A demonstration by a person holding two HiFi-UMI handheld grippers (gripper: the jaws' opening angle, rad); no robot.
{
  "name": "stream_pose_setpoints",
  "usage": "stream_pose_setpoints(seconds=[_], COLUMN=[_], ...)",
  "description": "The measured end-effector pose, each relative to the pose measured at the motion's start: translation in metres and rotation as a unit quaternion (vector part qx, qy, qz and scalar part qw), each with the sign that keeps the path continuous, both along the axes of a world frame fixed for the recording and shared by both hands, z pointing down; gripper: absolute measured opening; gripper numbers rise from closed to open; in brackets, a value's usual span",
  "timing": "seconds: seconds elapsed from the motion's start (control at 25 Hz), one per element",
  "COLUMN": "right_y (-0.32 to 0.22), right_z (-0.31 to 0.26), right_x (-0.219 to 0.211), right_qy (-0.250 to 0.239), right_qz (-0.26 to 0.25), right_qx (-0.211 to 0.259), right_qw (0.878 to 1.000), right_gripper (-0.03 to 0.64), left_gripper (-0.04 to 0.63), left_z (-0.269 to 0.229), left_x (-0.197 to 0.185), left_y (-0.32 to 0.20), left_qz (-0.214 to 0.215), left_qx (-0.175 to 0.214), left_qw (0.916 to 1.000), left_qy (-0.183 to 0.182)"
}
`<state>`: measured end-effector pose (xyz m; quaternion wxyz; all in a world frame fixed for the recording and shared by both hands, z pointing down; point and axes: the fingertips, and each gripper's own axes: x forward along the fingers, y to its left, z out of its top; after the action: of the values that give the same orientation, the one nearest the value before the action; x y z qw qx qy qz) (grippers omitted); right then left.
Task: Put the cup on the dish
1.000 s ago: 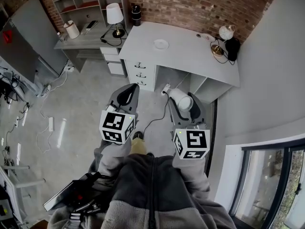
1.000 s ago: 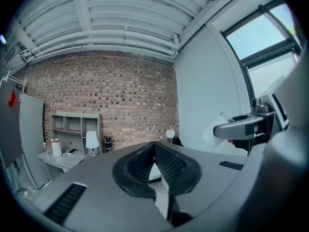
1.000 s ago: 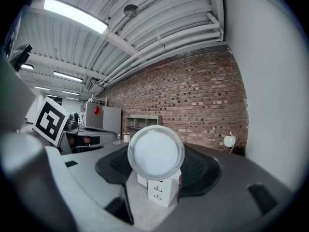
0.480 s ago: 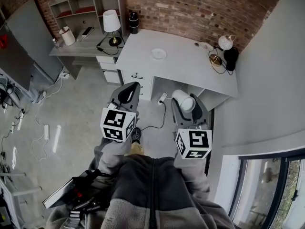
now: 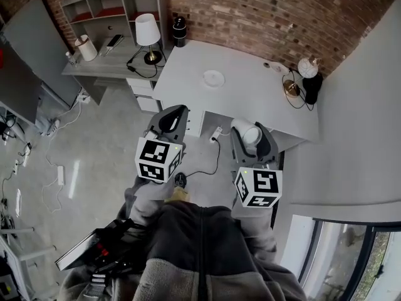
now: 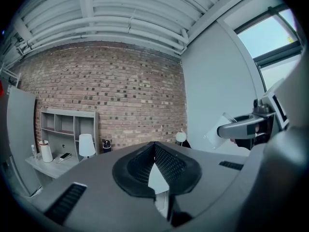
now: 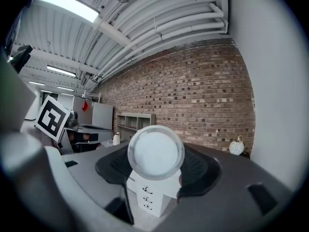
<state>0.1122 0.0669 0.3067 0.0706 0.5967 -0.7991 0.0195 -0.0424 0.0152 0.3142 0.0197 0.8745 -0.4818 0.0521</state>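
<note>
My right gripper (image 5: 249, 133) clamps the cup (image 7: 155, 152); my left gripper (image 5: 171, 119) is closed, empty. Ahead, the dish (image 5: 213, 78) lies on the desk (image 5: 260, 99), with a lamp (image 5: 307, 68) at its right corner.

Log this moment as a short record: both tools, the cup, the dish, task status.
left tool: jaws together, nothing between them
right tool: closed on the cup
cup: white, held on its side, off the floor, short of the desk
dish: white, empty, on the white desk, ahead of both tools
task status: cup not yet on the dish
</note>
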Motion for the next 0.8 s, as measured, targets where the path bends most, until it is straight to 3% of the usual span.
stream_pose_setpoints(seconds=[0.4, 0.8], right_y=[-0.084, -0.146], right_z=[0.021, 0.023], right_x=[-0.007, -0.024], right_qy=[-0.018, -0.014], right_qz=[0.024, 0.050], right_qx=[-0.027, -0.043], right_qw=[0.999, 0.998], right_gripper=[0.264, 0.264], left_gripper=[0.006, 0.006], left_z=[0.022, 0.035], left_x=[-0.021, -0.037], left_y=[-0.087, -0.157], left_qz=[0.007, 0.030], left_qx=[-0.030, -0.053], left_qw=[0.9994, 0.9981], left_qy=[-0.015, -0.004])
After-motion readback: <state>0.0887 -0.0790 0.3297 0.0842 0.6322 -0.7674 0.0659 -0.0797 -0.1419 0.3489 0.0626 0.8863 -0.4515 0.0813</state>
